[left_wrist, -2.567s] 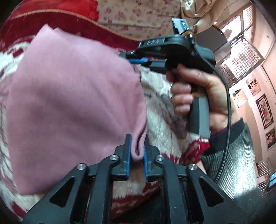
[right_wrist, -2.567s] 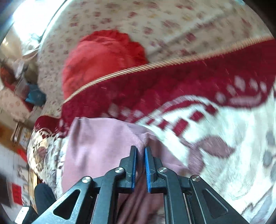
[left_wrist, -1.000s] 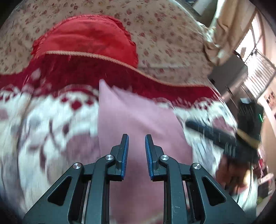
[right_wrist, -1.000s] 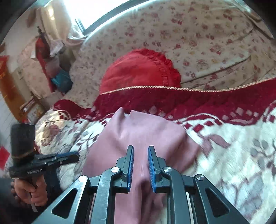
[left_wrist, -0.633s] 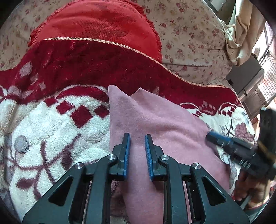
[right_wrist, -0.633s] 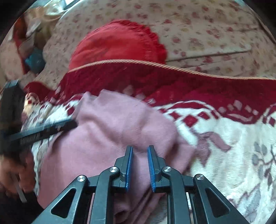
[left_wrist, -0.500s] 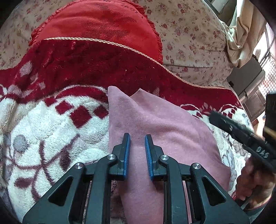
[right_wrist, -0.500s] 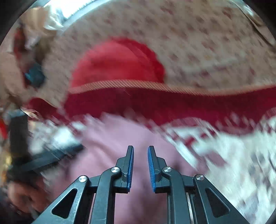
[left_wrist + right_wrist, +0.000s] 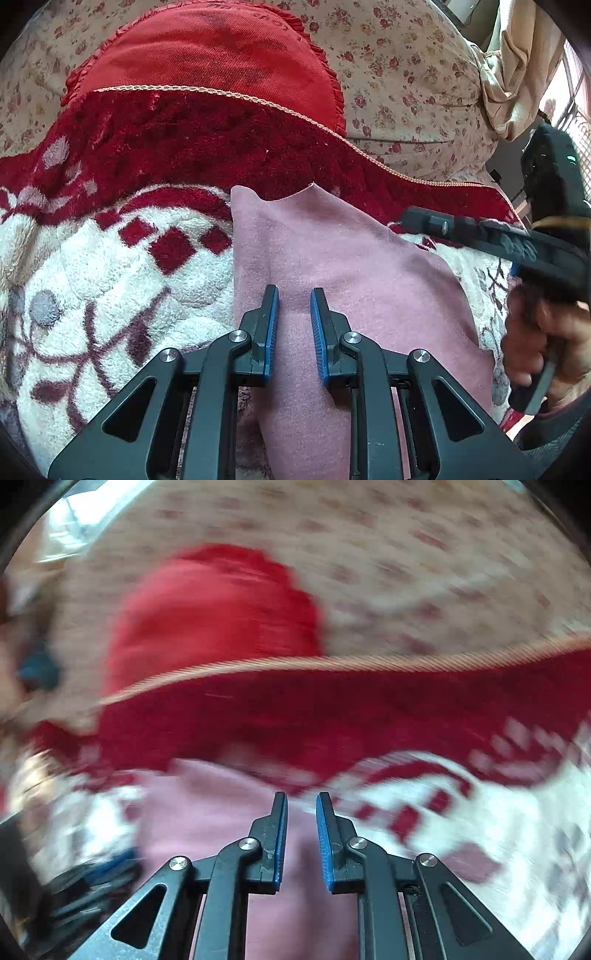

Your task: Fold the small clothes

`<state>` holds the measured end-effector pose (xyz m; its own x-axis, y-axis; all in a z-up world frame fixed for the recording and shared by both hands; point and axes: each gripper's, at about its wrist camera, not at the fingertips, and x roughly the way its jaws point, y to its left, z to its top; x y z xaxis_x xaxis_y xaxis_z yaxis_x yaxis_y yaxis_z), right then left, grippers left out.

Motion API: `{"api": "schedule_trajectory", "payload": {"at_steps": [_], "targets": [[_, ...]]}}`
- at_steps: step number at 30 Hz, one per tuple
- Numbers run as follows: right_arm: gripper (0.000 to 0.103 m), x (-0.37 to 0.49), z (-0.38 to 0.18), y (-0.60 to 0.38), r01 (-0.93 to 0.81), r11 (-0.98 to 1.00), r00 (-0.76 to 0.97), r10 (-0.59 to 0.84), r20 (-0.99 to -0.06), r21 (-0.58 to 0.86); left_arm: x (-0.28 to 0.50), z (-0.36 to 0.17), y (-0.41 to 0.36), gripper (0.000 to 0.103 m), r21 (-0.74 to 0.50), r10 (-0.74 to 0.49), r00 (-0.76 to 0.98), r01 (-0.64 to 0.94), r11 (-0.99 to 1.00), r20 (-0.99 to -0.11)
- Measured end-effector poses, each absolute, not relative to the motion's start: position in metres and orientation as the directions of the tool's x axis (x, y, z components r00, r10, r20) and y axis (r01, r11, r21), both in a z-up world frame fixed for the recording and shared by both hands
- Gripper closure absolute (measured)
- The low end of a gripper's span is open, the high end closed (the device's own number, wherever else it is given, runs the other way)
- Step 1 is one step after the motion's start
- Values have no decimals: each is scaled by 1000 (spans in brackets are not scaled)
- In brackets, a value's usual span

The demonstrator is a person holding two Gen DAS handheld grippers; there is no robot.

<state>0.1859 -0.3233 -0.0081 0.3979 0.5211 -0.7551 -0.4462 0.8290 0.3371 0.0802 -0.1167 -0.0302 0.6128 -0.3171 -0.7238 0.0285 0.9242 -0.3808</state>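
Blanket [image 9: 110,280] on the bed | pink cloth [image 9: 332,258] now lies folded flat, let go | left gripper [image 9: 293,317] and right gripper [image 9: 301,819] slightly spread, empty | fold looks laid

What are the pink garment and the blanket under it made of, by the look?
Pink garment: looks like soft brushed knit or fleece, with a matte, faintly fuzzy surface and limp folds. Blanket: thick plush pile, likely synthetic fleece, with visible tufts, red and white pattern, and a corded trim edge.
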Motion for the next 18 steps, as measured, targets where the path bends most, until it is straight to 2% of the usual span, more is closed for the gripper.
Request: {"api": "schedule_trajectory", "payload": {"at_steps": [1,2,4,5,7,9,10,11,12,13,14,16,18], "targets": [[88,183,-11,-314,-487,803,353,542,-763,345,80,-30,-116,86,-386,-321,610,27,922,-724],[88,184,-18,-314,-456,838,361,481,-799,298,80,-31,-115,86,-399,-330,605,23,917,-724],[88,194,-38,-330,-308,941,414,262,-871,137,81,-32,-113,87,-418,-343,602,17,908,-721],[88,198,-43,-349,-230,963,427,231,-874,142,81,-32,-112,87,-427,-348,601,14,904,-719],[87,194,-37,-372,-193,932,436,362,-824,308,81,-32,-112,87,-430,-348,604,10,903,-717],[87,176,-22,-370,-327,856,428,512,-745,401,82,-32,-112,86,-426,-344,604,7,905,-719],[87,171,-23,-363,-380,834,398,539,-742,401,83,-32,-113,86,-425,-341,602,2,905,-722],[87,165,-29,-359,-402,844,375,506,-776,356,84,-31,-112,86,-426,-341,600,0,905,-724],[87,165,-39,-358,-384,871,367,448,-815,306,86,-31,-113,87,-424,-339,593,-3,906,-730],[87,164,-43,-363,-366,875,371,449,-813,317,88,-30,-115,86,-415,-334,587,-4,910,-737],[87,160,-37,-371,-344,876,388,461,-798,339,90,-29,-115,86,-407,-331,580,-1,913,-744],[87,147,-17,-383,-348,889,454,437,-776,297,91,-22,-118,86,-378,-322,564,19,926,-760],[87,113,5,-382,-437,849,507,504,-699,296,82,-14,-121,86,-352,-312,570,42,935,-760]]}}
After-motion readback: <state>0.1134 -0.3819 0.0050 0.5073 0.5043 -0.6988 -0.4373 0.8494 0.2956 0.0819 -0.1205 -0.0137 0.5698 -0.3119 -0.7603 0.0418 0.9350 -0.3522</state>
